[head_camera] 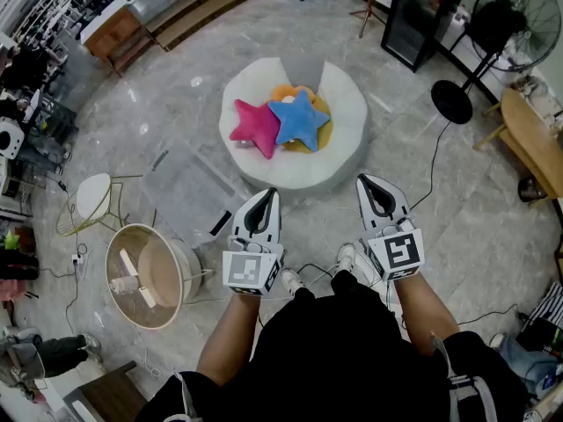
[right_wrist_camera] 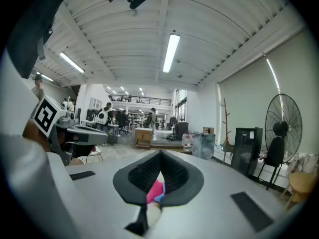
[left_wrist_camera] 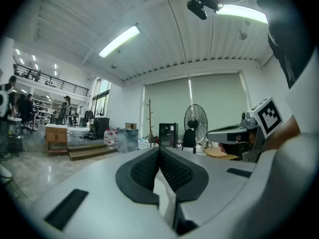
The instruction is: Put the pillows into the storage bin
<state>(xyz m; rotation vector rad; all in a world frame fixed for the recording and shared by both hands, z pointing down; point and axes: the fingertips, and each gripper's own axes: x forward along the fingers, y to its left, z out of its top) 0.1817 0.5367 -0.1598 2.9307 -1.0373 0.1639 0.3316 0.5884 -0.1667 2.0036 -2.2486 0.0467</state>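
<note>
Three star pillows lie on a round white cushion seat on the floor ahead of me: a pink pillow, a blue pillow and an orange pillow partly hidden behind them. A clear plastic storage bin stands on the floor left of the seat. My left gripper and right gripper are held side by side in front of my body, short of the seat, both shut and empty. The left gripper shows pads touching. Under the right gripper a bit of pink and blue pillow shows.
A round wicker basket and a wire stool with a white top stand at the left. A standing fan, a wooden table and a black cabinet are at the right. Cables run over the floor near my feet.
</note>
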